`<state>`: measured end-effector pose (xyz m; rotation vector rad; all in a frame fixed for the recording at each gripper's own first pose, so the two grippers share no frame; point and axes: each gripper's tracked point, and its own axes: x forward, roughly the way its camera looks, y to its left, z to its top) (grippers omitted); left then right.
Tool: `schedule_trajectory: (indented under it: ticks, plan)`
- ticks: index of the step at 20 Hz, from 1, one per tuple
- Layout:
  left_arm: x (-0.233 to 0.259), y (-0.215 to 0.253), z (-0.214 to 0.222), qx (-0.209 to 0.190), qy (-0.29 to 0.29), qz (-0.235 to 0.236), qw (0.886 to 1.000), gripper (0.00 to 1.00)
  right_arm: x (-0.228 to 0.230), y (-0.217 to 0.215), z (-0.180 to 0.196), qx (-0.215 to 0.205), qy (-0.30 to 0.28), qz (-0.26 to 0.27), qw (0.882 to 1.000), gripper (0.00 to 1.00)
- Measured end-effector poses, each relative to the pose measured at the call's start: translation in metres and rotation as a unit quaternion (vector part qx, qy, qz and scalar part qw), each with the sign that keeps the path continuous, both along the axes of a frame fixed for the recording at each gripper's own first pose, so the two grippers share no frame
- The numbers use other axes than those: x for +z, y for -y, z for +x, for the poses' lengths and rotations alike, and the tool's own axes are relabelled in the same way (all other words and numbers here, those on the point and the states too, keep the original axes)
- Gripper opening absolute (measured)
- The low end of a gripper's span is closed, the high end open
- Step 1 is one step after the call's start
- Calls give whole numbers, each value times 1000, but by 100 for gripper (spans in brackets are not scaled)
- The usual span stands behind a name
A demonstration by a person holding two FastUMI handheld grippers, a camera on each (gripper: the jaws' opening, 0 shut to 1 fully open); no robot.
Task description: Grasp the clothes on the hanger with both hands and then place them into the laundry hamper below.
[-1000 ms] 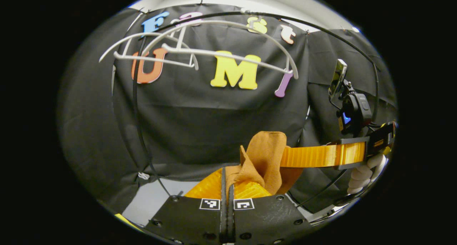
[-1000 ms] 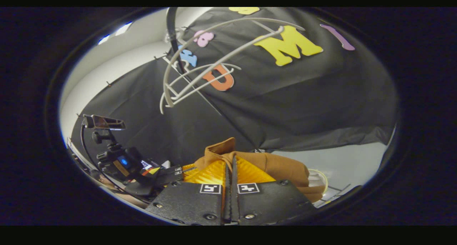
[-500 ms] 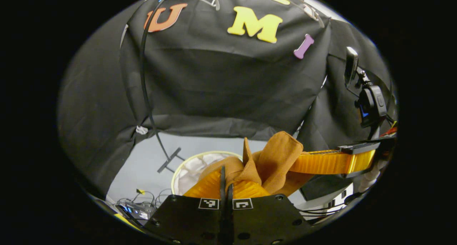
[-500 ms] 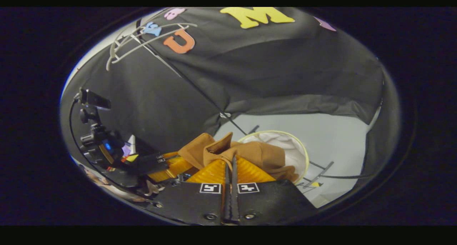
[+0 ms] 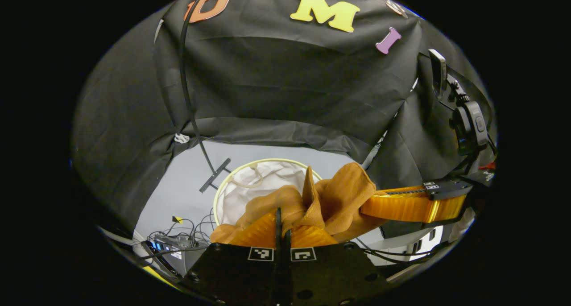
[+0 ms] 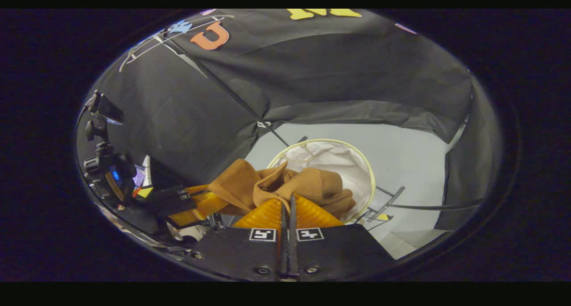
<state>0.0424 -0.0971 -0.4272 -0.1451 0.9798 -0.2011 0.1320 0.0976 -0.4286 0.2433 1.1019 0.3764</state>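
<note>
A brown garment (image 5: pixel 339 194) hangs bunched between both grippers, above and just in front of the white laundry hamper (image 5: pixel 232 199). My left gripper (image 5: pixel 282 219) is shut on one fold of it. My right gripper (image 5: pixel 379 205) reaches in from the right and pinches the other side. In the right gripper view, my right gripper (image 6: pixel 287 205) is shut on the garment (image 6: pixel 308 185), which partly covers the hamper (image 6: pixel 348 163). The left gripper (image 6: pixel 209 199) holds it from the left. The bare white hanger (image 6: pixel 151 43) stays high up on the rack.
A black rack pole (image 5: pixel 189 96) runs down to a foot (image 5: pixel 215 175) on the grey floor beside the hamper. Cables and a small device (image 5: pixel 171 243) lie at the lower left. Another rack foot (image 6: pixel 392 199) and a cable lie right of the hamper.
Both grippers have come down with the garment, away from the hanger. The hanger has slid up toward the top edge, and the hamper has come into full sight below.
</note>
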Motion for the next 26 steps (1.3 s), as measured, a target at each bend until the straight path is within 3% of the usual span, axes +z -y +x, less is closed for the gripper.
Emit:
schedule_trajectory:
  ticks: [5,6,7,9,11,12,13,14,21,26]
  plan:
    - [3,-7,6,7,-6,8,1000,3,-6,2,0,11,10,-6,1000,4]
    - [-1,-9,2,7,-7,7,1000,24,-4,-1,-5,16,3,7,1000,5]
    - [-5,-13,-1,8,-13,13,1000,37,1,-4,-3,11,4,19,1000,8]
    - [-14,-25,-10,14,-29,36,999,63,6,-8,-1,6,11,15,1000,40]
    - [-15,-28,-13,29,-24,29,999,89,9,-2,4,10,22,-1,1000,71]
    - [-12,-32,-9,36,-20,30,999,92,5,5,5,11,28,-14,999,87]
    - [-8,-38,-8,41,-15,39,998,91,0,7,8,13,32,-24,999,88]
    - [-5,-44,-7,44,-10,45,998,100,-1,8,6,15,34,-32,999,88]
    - [16,-59,-5,51,18,45,998,97,21,6,6,-2,42,-29,999,90]
    - [55,-75,-4,42,67,68,995,97,58,6,3,-8,103,-50,993,89]
